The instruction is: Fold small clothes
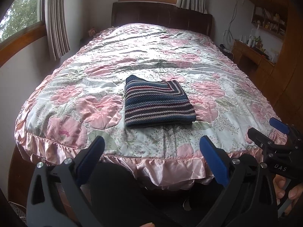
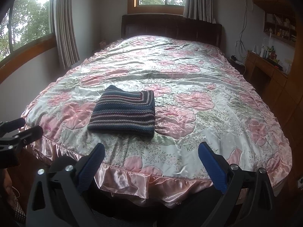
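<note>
A striped knitted garment [image 1: 158, 104] in blue, maroon and grey lies folded into a neat rectangle on the floral satin bedspread [image 1: 75, 87]; it also shows in the right wrist view [image 2: 124, 112]. My left gripper [image 1: 151, 147] hovers open over the foot of the bed, well short of the garment, nothing between its blue pads. My right gripper [image 2: 151, 153] is likewise open and empty, pulled back from the bed edge. The right gripper [image 1: 272, 130] appears at the right of the left wrist view, and the left gripper [image 2: 22, 127] at the left of the right wrist view.
The bed has a dark headboard [image 1: 161, 17] under a window. Curtains [image 1: 56, 24] hang at the left. A wooden desk and shelves [image 1: 265, 43] with small items stand along the right wall. A person's fingers [image 1: 284, 189] hold the right gripper handle.
</note>
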A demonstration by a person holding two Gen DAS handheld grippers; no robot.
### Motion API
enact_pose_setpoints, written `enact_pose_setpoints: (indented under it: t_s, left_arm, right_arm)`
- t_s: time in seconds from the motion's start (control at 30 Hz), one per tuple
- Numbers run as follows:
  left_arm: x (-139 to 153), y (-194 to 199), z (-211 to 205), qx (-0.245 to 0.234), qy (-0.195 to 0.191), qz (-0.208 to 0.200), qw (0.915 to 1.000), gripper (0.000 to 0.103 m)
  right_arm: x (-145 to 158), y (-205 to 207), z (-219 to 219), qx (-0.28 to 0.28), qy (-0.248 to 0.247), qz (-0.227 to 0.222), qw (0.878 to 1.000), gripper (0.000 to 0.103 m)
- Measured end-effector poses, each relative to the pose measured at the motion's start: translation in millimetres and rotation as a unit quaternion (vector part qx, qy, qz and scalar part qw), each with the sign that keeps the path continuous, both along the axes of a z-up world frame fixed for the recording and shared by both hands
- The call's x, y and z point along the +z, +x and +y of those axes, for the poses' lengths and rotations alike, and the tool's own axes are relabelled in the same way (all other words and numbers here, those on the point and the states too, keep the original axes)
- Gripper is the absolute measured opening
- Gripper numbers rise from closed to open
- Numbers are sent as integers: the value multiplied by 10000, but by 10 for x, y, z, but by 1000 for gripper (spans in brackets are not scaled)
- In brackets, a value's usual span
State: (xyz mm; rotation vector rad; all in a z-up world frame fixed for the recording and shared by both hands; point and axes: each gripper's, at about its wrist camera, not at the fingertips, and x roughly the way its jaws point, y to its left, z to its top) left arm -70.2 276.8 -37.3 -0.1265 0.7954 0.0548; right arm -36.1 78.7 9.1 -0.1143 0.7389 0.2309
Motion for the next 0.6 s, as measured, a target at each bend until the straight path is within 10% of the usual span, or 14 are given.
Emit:
enact_pose_setpoints:
  t_s: [0.6]
  left_arm:
    - [-52,64,-34,-6,58,93,9999,99]
  right_arm:
    - [-10,26,-8,2,-5,18,10000,99]
